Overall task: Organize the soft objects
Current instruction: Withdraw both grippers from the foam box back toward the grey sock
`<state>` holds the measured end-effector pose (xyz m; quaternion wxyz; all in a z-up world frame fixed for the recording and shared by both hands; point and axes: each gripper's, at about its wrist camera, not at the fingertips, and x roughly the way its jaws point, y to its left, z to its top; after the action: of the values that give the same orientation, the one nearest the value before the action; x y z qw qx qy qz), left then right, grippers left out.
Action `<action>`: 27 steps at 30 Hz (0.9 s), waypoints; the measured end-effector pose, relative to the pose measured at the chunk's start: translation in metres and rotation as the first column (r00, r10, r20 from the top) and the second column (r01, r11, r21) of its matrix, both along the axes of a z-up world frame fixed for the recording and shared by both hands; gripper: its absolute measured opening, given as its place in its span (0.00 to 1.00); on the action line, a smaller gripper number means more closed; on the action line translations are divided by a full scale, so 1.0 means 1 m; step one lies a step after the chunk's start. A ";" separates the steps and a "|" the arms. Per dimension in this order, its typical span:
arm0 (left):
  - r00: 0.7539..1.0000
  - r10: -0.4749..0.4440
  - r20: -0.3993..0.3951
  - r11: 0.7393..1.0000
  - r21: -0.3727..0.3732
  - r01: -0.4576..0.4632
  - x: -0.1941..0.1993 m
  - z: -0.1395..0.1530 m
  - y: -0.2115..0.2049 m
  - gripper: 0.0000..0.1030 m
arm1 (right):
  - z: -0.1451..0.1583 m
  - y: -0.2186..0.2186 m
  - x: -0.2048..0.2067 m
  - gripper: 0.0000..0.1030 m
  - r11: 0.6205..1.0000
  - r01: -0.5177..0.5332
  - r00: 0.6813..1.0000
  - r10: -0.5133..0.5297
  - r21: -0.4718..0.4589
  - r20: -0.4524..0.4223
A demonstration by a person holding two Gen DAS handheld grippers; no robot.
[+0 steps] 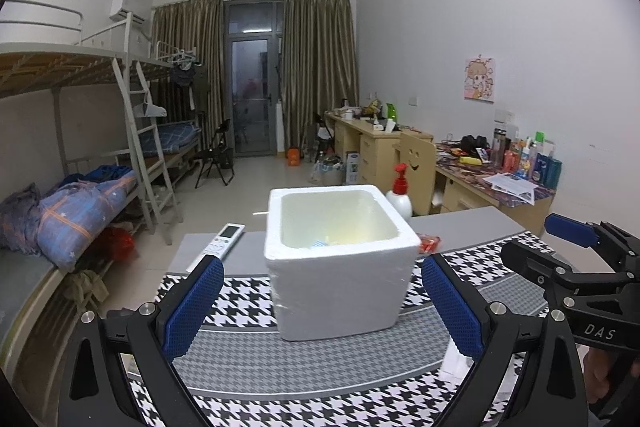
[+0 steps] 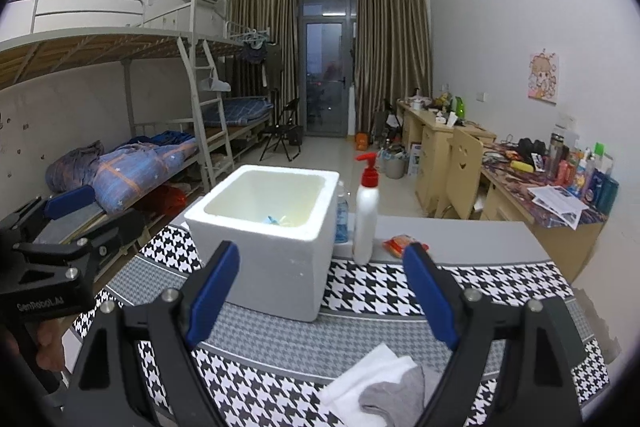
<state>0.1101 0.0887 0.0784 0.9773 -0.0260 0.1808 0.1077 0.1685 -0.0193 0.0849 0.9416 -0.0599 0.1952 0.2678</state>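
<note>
White foam box point(image 2: 264, 227) stands ahead of both grippers; left gripper point(image 1: 322, 303) and right gripper point(image 2: 320, 287) are spread apart, holding nothing; next, I judge, the right one must descend on the grey cloth point(image 2: 394, 397) just below it.

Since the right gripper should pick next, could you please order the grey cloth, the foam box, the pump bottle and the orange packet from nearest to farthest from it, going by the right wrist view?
From the right gripper:
1. grey cloth, just below, slightly right.
2. foam box, ahead, left.
3. pump bottle and orange packet, behind right; too close to call.
</note>
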 end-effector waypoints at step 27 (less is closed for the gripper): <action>0.991 -0.131 -0.033 0.990 -0.062 0.128 0.006 -0.050 -0.047 0.97 | -0.039 -0.060 -0.014 0.84 0.991 0.133 0.991 -0.134 -0.026 -0.021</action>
<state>0.1160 0.0417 0.0287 0.9775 -0.0412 0.2033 0.0391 0.1548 -0.0797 0.0458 0.9543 -0.0554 0.2128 0.2024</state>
